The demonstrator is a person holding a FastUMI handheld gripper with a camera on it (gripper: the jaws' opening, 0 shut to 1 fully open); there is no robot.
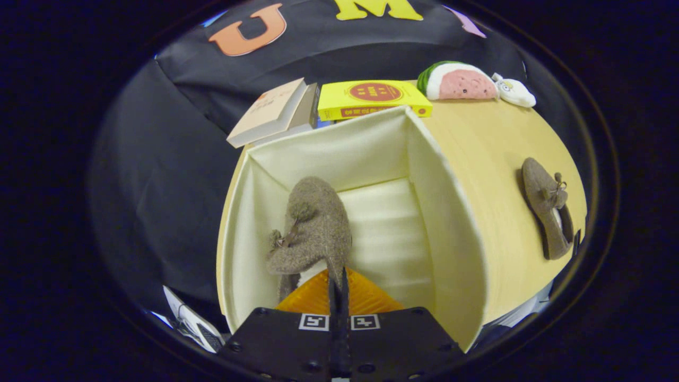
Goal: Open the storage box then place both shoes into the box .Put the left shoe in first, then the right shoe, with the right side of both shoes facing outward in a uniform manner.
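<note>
Storage box [445, 223] is seen open at frame centre on the worktop [493, 154]. One felt shoe [313, 228] is held inside it, lower centre, the gripper [338, 286] jaws clamped on its heel edge. Step judged: first shoe being placed. Release is called for next, then the second shoe [546, 212], lying at right, is to be fetched.

One shoe [313, 228] inside the box [445, 223], another [546, 212] apparently on the table [493, 154].

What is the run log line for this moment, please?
gripper: shut on brown felt shoe | over open cream fabric box | second brown felt shoe: on table
</note>
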